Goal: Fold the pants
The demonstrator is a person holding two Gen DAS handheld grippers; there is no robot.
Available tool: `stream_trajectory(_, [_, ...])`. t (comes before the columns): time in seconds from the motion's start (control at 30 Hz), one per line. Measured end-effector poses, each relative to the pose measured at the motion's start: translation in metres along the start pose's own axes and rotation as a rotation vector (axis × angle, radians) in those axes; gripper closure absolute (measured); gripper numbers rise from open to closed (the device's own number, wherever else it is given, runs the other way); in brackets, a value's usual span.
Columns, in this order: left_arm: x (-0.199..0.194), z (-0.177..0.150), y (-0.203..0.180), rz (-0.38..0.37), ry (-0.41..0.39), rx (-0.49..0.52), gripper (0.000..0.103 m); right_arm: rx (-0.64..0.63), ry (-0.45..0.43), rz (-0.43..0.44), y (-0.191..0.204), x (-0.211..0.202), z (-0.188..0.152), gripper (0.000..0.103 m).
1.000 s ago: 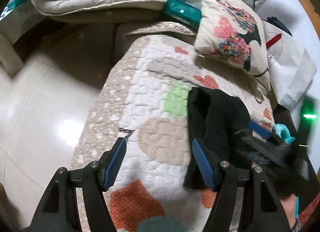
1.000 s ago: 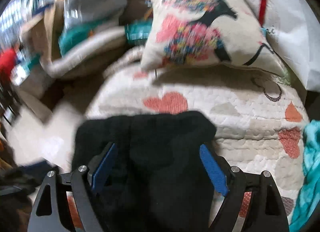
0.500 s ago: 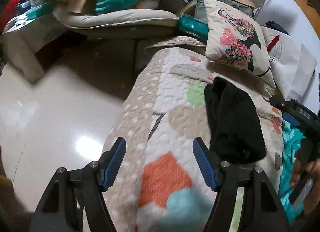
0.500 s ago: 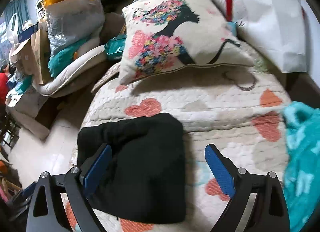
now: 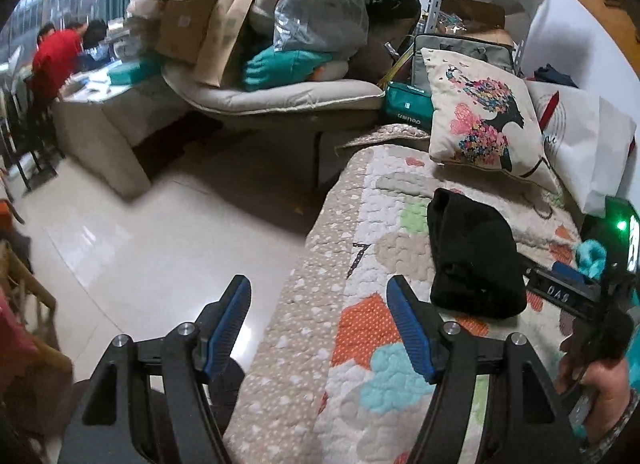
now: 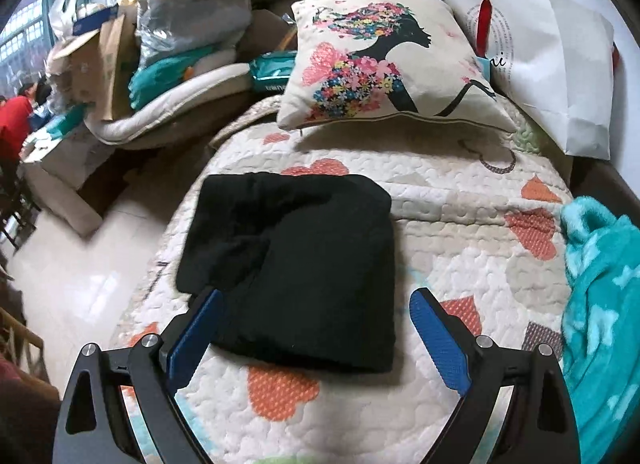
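Black pants (image 6: 304, 264) lie folded into a compact rectangle at the centre of the right wrist frame, on the quilted cover (image 6: 460, 232). Right gripper (image 6: 316, 338) and left gripper (image 5: 320, 328) both gape empty; folding looks finished.

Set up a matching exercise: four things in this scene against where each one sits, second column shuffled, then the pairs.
Things:
1. black pants
2. flower cushion
3. teal fleece blanket
4. right gripper

Places:
A. bunched at the quilt's right edge
B. propped at the quilt's far end
C. open, hovering at the bundle's near edge
D. folded, lying mid-quilt

Pairs: 1-D, 2-B, 3-A, 4-C
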State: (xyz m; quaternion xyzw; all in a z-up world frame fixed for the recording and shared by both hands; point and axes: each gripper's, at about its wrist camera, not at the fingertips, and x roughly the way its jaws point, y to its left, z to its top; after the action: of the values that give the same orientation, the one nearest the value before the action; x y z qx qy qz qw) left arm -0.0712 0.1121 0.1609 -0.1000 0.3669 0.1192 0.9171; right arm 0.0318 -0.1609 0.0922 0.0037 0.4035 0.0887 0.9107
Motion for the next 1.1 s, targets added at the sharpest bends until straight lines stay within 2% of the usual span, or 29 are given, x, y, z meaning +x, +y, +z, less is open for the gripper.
stream_trajectory(0.13, [-0.016,-0.005,-0.016,0.028,-0.022,0.028,0.033,0.029,-0.037,0.012,-0.014,-0.020,-0.006,0.006])
stream_trajectory(0.27, [-0.017,-0.007,-0.039,0.002,0.026,0.031,0.032,0.101,-0.076,0.019,-0.046,-0.043,-0.020,0.006])
stream_trajectory(0.4, [-0.015,-0.006,-0.057,-0.050,0.069,-0.005,0.031,0.234,-0.124,0.009,-0.087,-0.065,-0.032,0.006])
stream_trajectory(0.53, [-0.003,-0.008,-0.078,-0.043,0.109,0.023,0.030,0.424,-0.170,0.044,-0.122,-0.084,-0.040,0.006])
stream_trajectory(0.6, [0.000,-0.007,-0.082,-0.055,0.116,0.025,0.030,0.468,-0.182,0.061,-0.129,-0.088,-0.043,0.005])
stream_trajectory(0.73, [0.005,-0.005,-0.085,-0.037,0.078,0.049,0.030,0.423,-0.150,0.048,-0.119,-0.077,-0.043,0.005])
stream_trajectory(0.9, [0.027,0.001,-0.094,-0.048,0.099,0.081,0.030,0.339,-0.097,0.069,-0.093,-0.062,-0.047,0.005])
stream_trajectory(1.1, [0.051,0.001,-0.110,-0.061,0.119,0.140,0.030,0.205,-0.085,0.031,-0.066,-0.052,-0.048,0.005])
